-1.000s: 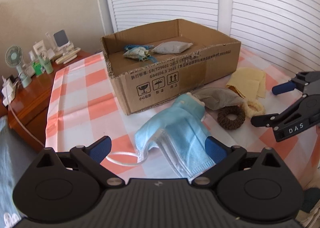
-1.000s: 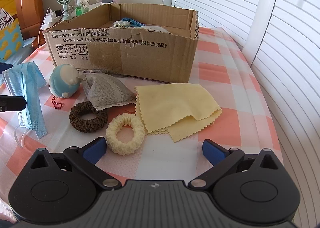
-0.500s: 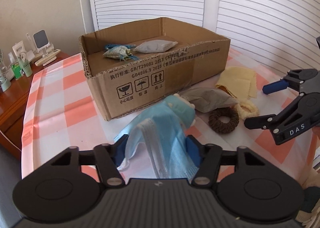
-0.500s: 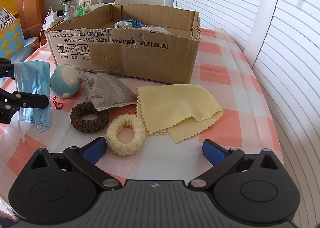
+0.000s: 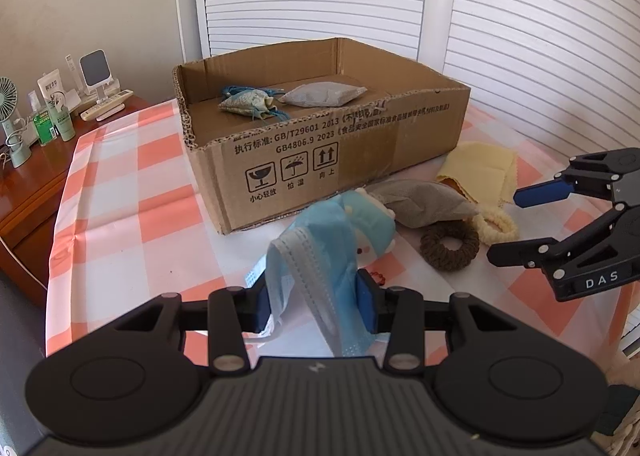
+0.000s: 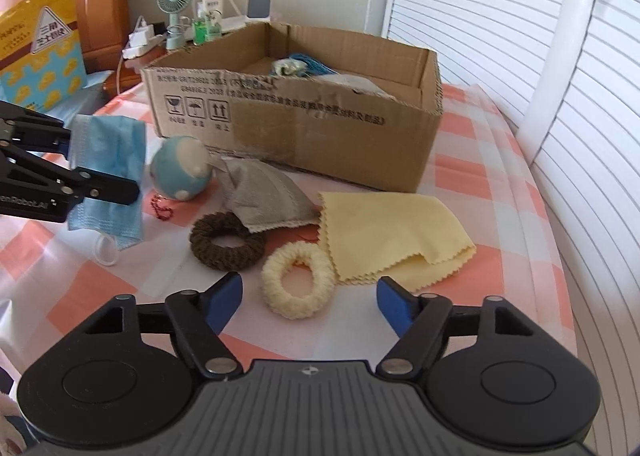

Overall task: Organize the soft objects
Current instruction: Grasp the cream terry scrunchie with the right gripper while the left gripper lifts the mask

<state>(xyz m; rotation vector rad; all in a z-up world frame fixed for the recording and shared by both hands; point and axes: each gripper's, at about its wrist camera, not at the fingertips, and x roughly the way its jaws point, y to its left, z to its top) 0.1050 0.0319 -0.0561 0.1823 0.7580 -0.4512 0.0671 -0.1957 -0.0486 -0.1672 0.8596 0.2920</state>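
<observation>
Your left tongs point(image 5: 316, 302) are clamped on the blue face mask point(image 5: 320, 252); it's bunched between the pads and lifted off the counter point(image 5: 132, 216), an ear loop dangling below. Your right tongs point(image 6: 309, 298) are spread wide, holding nothing, hovering just short of the cream scrunchie point(image 6: 298, 282).

Progress: early, I'd say. Cardboard box point(image 5: 320, 152) holds only two items so far: a patterned sachet with blue cord point(image 5: 248, 106) and a grey pouch point(image 5: 322, 94). Mask is in hand, not yet boxed.

Left on the counter, in front of the box: round blue plush point(image 6: 180, 172) with red bead chain, grey fabric pouch point(image 6: 268, 198), brown scrunchie point(image 6: 228, 236), cream scrunchie, yellow cloth point(image 6: 392, 232).

Mask look: pleated, limp, folded over itself, white edge showing. It drapes down both sides of the pads, so expect it to swing.
</observation>
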